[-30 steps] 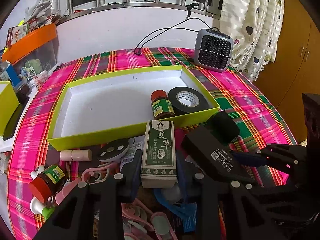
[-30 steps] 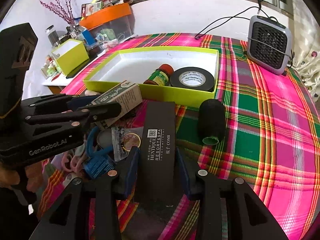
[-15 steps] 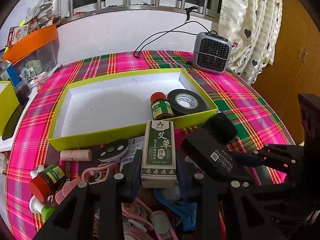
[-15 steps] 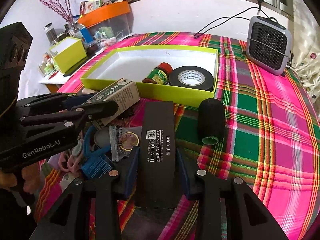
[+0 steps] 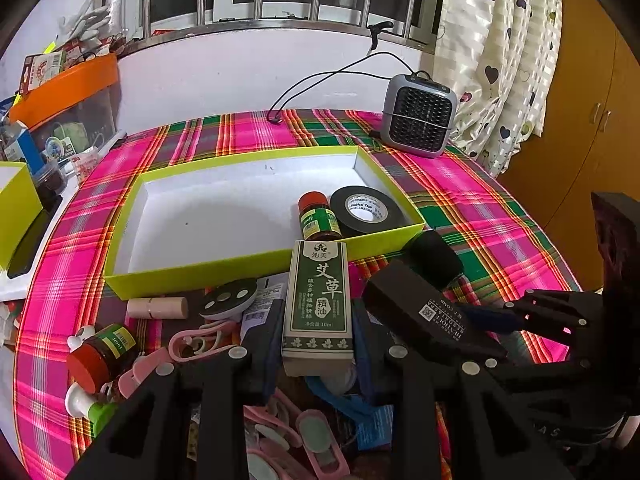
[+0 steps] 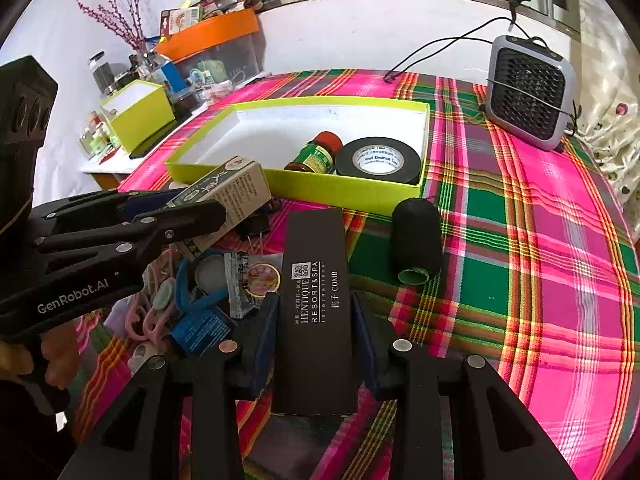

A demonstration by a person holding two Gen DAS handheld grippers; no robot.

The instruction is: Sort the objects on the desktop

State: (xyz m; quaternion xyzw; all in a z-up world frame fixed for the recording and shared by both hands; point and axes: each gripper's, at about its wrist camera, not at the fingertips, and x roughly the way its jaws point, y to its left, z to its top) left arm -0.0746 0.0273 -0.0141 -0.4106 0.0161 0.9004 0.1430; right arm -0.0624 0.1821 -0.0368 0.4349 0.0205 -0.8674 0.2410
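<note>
Nearest, at bottom centre of the left wrist view: left gripper [image 5: 318,354], jaws about half apart, pads pressed on both sides of a tall green-and-white cardboard oil box [image 5: 319,305], held upright in frame. At bottom centre of the right wrist view: right gripper [image 6: 316,340], also about half apart, clamped on a long black cardboard comb box [image 6: 316,304] printed with white lettering.

Underneath and at lower left of the left view, a heap of small items on a pink-and-green plaid tablecloth [image 5: 472,196]: 1 brown bottle with a red cap [image 5: 100,356] lying on its side, 1 pale pink tube [image 5: 158,308], 1 black oval case [image 5: 229,300], several pink plastic clips [image 5: 192,344]. Just right of the comb box in the right view, 1 black cylinder [image 6: 416,244] lying on the cloth, touching nothing else.

Farther up, mid-frame: 1 shallow lime-green cardboard tray with white floor [image 5: 120,280], holding 2 things in its right end, 1 small brown bottle with red cap and green label [image 5: 318,218] and 1 roll of black electrical tape [image 5: 370,210], side by side. Rest of the tray floor bare and white.

Open cloth along the right side of the right view, up to the rounded table edge.

At upper right, 1 grey grille-fronted desk fan [image 5: 420,118] with a black cable; behind it a white wall, barred window, heart-print curtain [image 5: 496,52] and wooden cabinet doors. At upper left, an orange-lidded clear bin [image 5: 66,100].
</note>
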